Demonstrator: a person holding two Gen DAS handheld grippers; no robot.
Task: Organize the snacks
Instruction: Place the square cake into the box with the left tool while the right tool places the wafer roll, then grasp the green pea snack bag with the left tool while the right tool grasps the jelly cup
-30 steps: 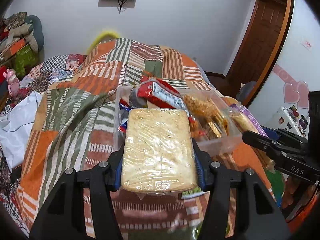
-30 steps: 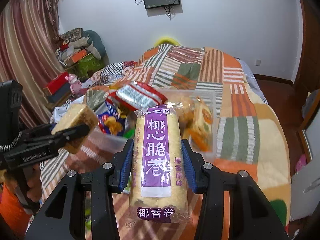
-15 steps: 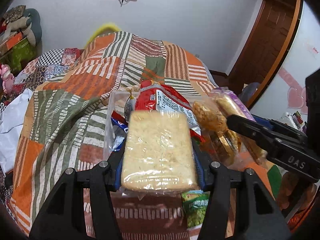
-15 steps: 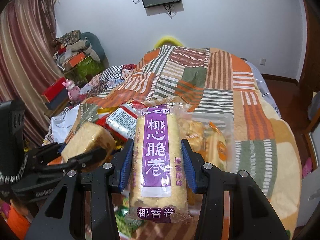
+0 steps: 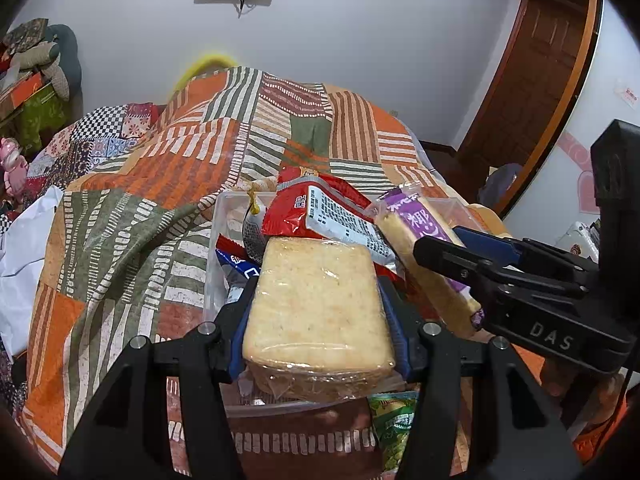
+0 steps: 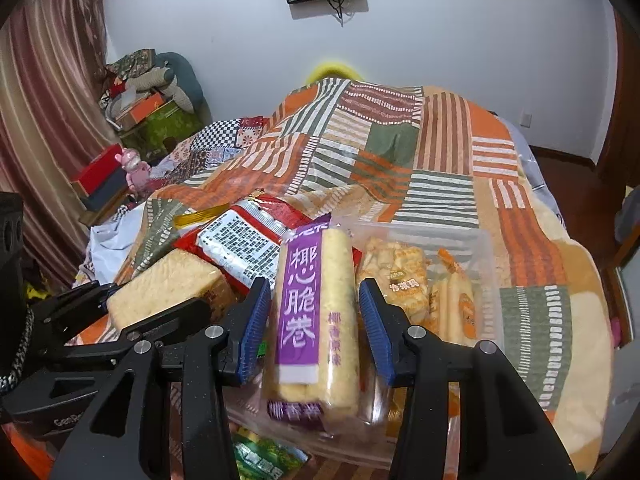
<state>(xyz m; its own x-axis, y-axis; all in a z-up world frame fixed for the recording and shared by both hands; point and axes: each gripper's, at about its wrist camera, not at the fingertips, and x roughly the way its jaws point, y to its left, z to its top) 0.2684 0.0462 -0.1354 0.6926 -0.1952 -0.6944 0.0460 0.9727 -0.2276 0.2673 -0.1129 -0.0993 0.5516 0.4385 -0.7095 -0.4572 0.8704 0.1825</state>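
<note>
got both hands over the clear bin (image 5: 212,264) now, L gripper (image 5: 318,316) clamping cracker pack (image 5: 316,304), R gripper (image 6: 316,328) pinching coconut roll (image 6: 316,312), drop-in next imo

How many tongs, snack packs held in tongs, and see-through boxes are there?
Tongs: 2, the left tongs and the right tongs.
Held snack packs: 2, the pale square cracker pack in clear wrap and the long yellow roll pack with a purple label.
Boxes: 1, the clear plastic box.
Total: 5.
</note>
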